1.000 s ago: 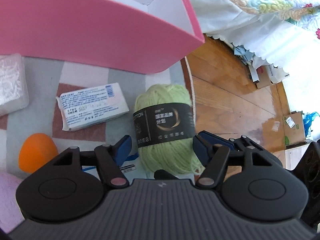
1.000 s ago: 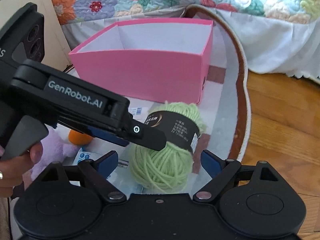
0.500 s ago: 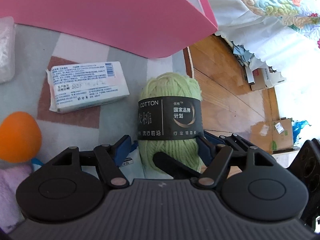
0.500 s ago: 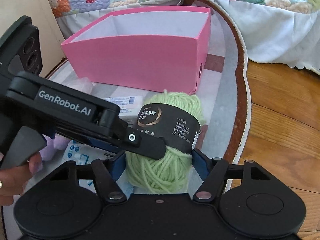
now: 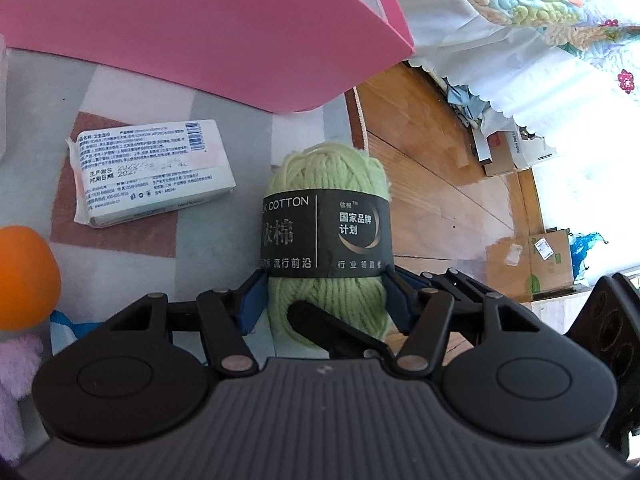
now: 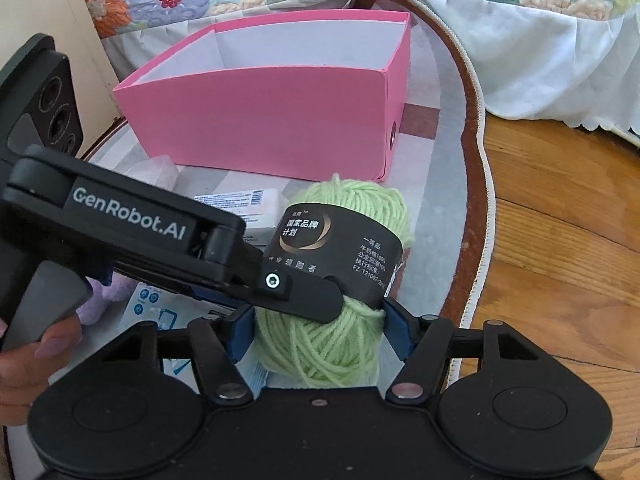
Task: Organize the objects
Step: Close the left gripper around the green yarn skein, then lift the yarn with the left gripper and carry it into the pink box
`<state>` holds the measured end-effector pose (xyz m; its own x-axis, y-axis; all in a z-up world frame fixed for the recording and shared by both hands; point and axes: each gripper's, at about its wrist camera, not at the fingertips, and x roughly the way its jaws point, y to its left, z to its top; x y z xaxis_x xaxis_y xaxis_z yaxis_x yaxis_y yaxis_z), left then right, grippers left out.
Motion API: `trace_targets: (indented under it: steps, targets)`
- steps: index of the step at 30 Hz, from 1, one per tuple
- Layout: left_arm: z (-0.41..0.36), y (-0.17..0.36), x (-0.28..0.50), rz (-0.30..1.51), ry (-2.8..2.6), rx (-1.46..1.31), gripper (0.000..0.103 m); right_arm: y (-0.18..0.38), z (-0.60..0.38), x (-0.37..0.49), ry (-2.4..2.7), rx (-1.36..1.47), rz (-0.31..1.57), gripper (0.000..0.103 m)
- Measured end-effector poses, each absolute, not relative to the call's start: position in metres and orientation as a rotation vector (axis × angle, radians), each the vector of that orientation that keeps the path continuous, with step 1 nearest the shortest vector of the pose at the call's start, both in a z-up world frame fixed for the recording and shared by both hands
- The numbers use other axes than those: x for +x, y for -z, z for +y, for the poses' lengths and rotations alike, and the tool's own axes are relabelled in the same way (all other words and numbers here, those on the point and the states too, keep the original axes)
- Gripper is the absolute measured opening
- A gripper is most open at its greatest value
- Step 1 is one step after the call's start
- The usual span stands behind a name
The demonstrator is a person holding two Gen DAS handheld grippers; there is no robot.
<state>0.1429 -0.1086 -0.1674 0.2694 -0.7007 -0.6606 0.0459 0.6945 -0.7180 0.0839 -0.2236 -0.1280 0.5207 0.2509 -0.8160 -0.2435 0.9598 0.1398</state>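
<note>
Yarn ball (image 5: 326,236) sitting on the rug beside the pink box (image 6: 280,112). Both hand-held grippers, left (image 5: 325,300) and right (image 6: 320,330), now closing onto it from wider a second ago; lift into box looks next.

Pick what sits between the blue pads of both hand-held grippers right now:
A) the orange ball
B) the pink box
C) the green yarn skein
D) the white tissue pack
C: the green yarn skein fills the gap of the closing left hand-held gripper and of the closing right hand-held gripper.
</note>
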Motion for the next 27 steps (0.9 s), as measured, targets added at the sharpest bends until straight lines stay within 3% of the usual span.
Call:
trace_targets:
  steps: [10,27]
  targets:
    - [-0.109,0.165,0.139,1.204,0.544,-0.645,0.06,0.13,-0.21,0.086,-0.273,-0.078,0.996,0.069]
    - [-0.102,0.124,0.127,1.125,0.569,-0.629,0.058,0.085,-0.185,0.081,-0.257,-0.227,0.951,0.067]
